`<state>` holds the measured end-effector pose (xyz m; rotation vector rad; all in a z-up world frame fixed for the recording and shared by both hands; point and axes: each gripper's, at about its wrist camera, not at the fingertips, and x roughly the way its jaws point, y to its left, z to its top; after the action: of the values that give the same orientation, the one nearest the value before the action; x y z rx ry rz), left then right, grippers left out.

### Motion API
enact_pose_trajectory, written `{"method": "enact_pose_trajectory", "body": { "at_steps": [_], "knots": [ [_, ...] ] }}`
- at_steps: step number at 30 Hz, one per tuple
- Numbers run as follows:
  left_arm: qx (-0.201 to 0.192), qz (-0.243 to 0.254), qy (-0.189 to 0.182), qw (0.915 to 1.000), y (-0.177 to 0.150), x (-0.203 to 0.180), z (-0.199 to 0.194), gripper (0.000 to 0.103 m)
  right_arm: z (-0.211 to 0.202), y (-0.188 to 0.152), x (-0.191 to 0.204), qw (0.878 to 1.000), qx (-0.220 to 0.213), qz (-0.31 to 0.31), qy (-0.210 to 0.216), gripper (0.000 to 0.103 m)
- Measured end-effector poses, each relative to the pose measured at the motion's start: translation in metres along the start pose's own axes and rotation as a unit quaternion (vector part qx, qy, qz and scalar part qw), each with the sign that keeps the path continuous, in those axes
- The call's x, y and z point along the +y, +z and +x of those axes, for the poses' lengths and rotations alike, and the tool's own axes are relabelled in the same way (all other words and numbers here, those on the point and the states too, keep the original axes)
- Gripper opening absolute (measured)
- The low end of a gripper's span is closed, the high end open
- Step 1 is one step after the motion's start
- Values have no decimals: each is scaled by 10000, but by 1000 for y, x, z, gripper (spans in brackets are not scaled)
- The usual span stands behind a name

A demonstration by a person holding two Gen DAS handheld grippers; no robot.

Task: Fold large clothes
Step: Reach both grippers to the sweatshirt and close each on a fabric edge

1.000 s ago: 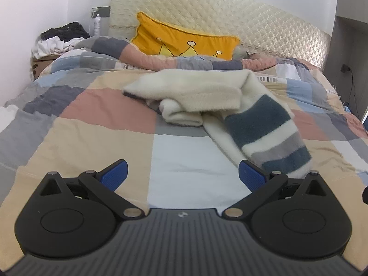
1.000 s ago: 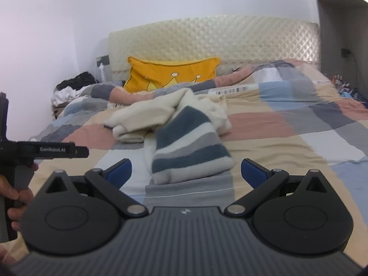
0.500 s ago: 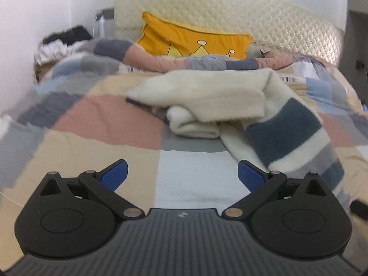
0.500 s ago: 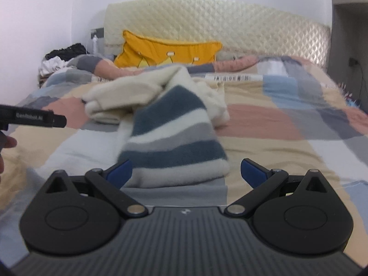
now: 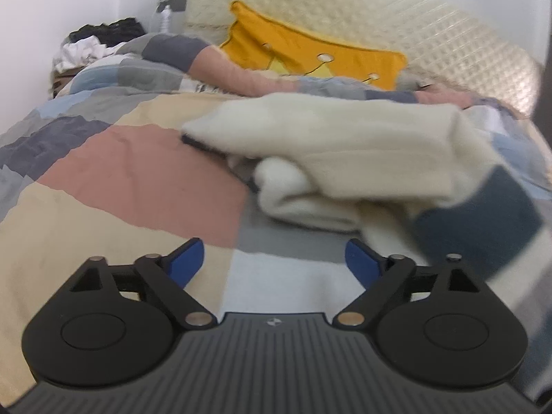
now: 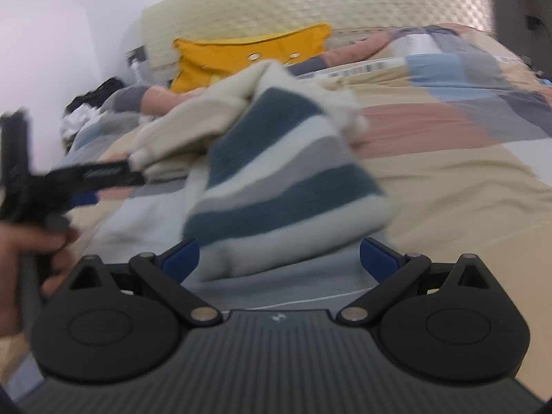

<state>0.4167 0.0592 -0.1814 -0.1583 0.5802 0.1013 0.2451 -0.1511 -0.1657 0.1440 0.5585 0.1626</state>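
A cream sweater [image 5: 345,148] with dark teal and grey stripes lies crumpled on the patchwork quilt [image 5: 138,179]. My left gripper [image 5: 274,258] hovers low over the quilt just short of the sweater's cream folds. Its jaws are closing with nothing between them. In the right wrist view the striped hem [image 6: 286,207] of the sweater reaches down between the fingers of my right gripper [image 6: 278,257]. That gripper is open and its pads do not press the cloth. The left gripper [image 6: 103,188] shows blurred at the left, held by a hand [image 6: 34,252].
A yellow crown pillow [image 5: 310,58] leans on the quilted headboard [image 5: 431,45]. A heap of black and white clothes [image 5: 96,38] and a bottle [image 5: 165,17] sit at the far left by the wall. Bare quilt stretches right of the sweater [image 6: 448,172].
Both grippers have moved forward and lower toward the sweater, which now looms larger. The left pads stand a little closer together. The striped hem now lies between the right fingers.
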Motion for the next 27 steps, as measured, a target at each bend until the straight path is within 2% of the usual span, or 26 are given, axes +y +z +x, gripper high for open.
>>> {"method": "enact_pose_trajectory", "body": {
  "at_steps": [4,5,6,10,14,15,18,20,21,23,25,27],
  "knots": [
    [-4,-436,126,9990,15,15,31,82,20,-3,10,9997,162,-150,86,102],
    [1,-526,108,9986,20,18,40,78,25,-4,12,9995,213,-208,46,102],
    [-5,-535,43,9986,25,19,46,75,29,-5,15,9994,201,-286,-9,102],
    [-105,-390,-94,9991,35,18,65,73,35,-5,18,9994,84,-303,-151,102],
    [-124,-616,-358,9974,36,17,79,49,44,-1,19,9991,54,-256,-346,102],
    [-183,-576,-368,9975,37,14,80,37,47,0,19,9992,75,-211,-331,102],
    [-402,-472,-363,9974,36,3,77,23,52,3,11,9994,51,9,-337,98],
    [-523,-577,-399,9962,37,4,73,13,51,6,5,9990,-21,232,-380,85],
    [-559,-638,-437,9954,38,6,70,11,51,8,3,9988,-45,291,-393,79],
    [-673,-763,-518,9935,41,10,62,9,49,12,1,9987,-72,272,-434,59],
    [-742,-853,-541,9921,46,13,48,8,46,16,1,9985,-99,181,-499,47],
    [-827,-1009,-587,9897,47,16,28,7,40,20,1,9981,-181,172,-556,42]
  ]
}}
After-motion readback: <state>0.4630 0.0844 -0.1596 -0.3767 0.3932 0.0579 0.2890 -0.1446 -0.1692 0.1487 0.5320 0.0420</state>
